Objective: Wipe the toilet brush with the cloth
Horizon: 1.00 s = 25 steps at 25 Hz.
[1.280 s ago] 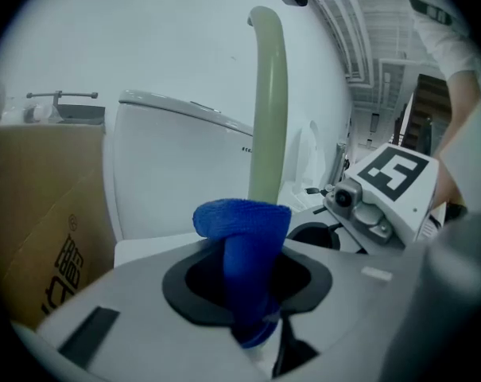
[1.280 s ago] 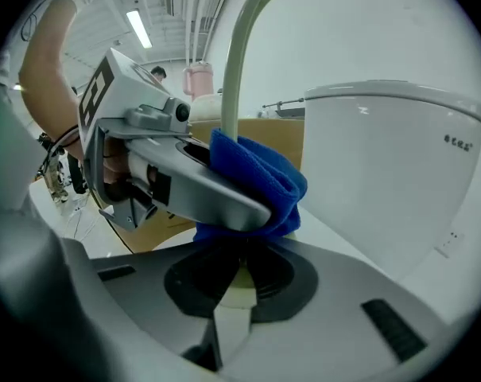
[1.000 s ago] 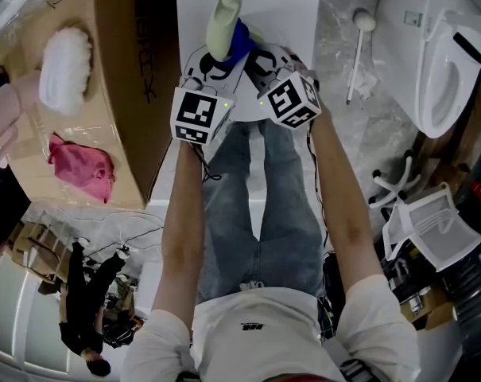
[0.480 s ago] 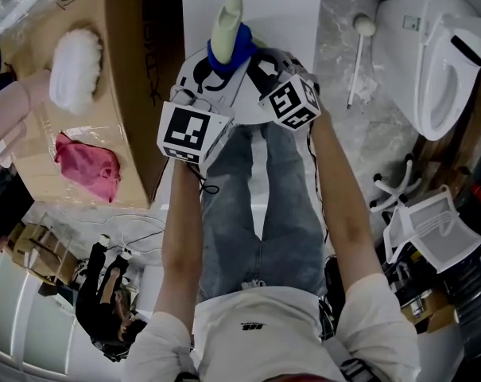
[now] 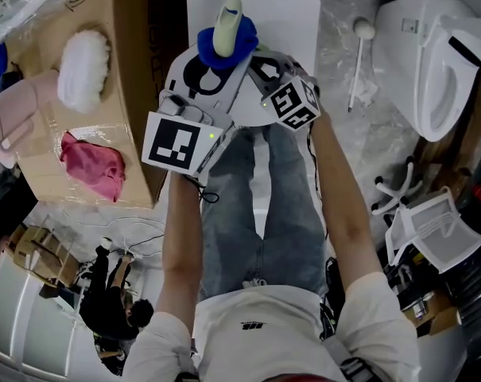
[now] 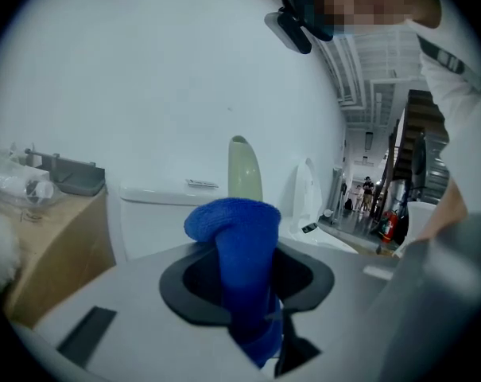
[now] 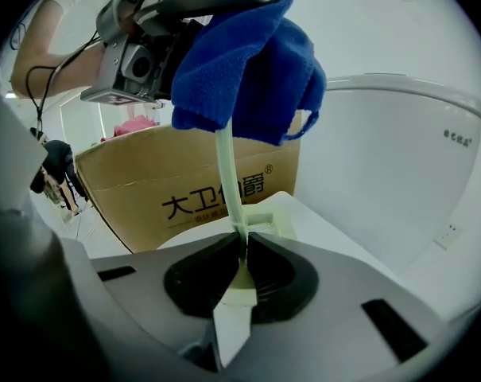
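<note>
Right gripper view: the pale-green toilet brush (image 7: 226, 165) stands upright, its thin stem pinched in the right gripper's (image 7: 244, 243) closed jaws. The left gripper (image 6: 250, 281) clamps the blue cloth (image 6: 234, 221), wrapped round the brush higher up. A cardboard box (image 7: 145, 185) stands behind.

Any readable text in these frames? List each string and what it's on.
"大卫", then one character crossed by the toilet brush handle, then "爵" and ®: on the cardboard box.
Small labels on the white toilet tank: too small to read in either gripper view.
Shirt logo: too small to read.
Marker cubes: patterns only, no text.
</note>
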Each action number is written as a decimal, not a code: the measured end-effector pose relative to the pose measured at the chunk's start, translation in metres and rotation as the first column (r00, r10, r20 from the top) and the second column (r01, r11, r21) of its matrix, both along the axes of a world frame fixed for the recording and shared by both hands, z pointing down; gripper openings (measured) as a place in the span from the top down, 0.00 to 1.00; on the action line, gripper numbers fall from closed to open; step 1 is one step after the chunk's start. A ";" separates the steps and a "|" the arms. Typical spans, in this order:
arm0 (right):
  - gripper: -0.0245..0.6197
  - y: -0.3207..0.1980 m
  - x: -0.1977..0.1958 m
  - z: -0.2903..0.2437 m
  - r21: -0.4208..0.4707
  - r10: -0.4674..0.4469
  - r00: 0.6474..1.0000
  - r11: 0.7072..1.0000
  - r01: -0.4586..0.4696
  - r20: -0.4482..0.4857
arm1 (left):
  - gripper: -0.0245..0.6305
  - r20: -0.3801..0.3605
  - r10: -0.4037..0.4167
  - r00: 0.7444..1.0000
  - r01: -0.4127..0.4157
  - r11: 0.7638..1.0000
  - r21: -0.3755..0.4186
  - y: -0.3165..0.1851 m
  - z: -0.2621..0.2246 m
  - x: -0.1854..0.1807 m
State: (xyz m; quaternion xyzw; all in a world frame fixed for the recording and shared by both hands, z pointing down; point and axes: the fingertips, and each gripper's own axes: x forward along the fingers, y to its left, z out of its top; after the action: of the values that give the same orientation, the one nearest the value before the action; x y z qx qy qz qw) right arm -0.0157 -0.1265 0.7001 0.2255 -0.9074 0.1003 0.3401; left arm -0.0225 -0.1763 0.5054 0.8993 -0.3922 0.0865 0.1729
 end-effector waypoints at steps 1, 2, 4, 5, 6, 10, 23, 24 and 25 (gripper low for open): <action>0.92 0.000 0.000 0.000 0.000 0.001 1.000 1.000 -0.001 -0.001 | 0.75 -0.007 -0.007 1.000 0.007 1.000 0.004 0.000 -0.003 -0.001; 0.92 0.000 -0.001 0.000 0.000 0.001 1.000 1.000 -0.001 -0.003 | 0.75 -0.014 -0.016 1.000 0.016 1.000 0.007 0.000 -0.005 -0.003; 0.92 0.000 -0.002 0.000 0.000 0.002 1.000 1.000 -0.002 -0.005 | 0.73 -0.026 -0.032 0.999 0.033 0.999 0.012 0.001 -0.009 -0.007; 0.92 0.000 -0.002 0.000 -0.001 0.002 1.000 1.000 -0.002 -0.006 | 0.72 -0.029 -0.039 0.999 0.039 0.999 0.014 0.001 -0.011 -0.009; 0.92 0.000 -0.002 0.000 -0.004 0.001 1.000 1.000 -0.001 -0.006 | 0.72 -0.030 -0.044 0.999 0.044 0.999 0.016 0.003 -0.013 -0.010; 0.92 0.000 -0.001 0.000 -0.019 -0.004 1.000 1.000 0.003 -0.015 | 0.70 -0.049 -0.061 0.997 0.062 0.998 0.029 0.007 -0.021 -0.013; 0.91 0.004 0.007 -0.038 -0.040 0.100 0.993 0.994 -0.097 0.058 | 0.70 -0.069 -0.125 0.990 0.129 0.990 0.049 0.018 -0.046 -0.032; 0.91 0.006 0.010 -0.044 -0.036 0.112 0.992 0.993 -0.110 0.064 | 0.70 -0.066 -0.131 0.989 0.134 0.990 0.050 0.019 -0.048 -0.033; 0.91 0.008 0.013 -0.050 -0.031 0.127 0.989 0.992 -0.125 0.070 | 0.70 -0.064 -0.137 0.989 0.140 0.989 0.052 0.020 -0.050 -0.034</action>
State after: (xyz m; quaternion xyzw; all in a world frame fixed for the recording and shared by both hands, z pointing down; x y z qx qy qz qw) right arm -0.0028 -0.1185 0.6497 0.2740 -0.9017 0.1417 0.3031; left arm -0.0565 -0.1566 0.4552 0.8766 -0.4508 0.0361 0.1646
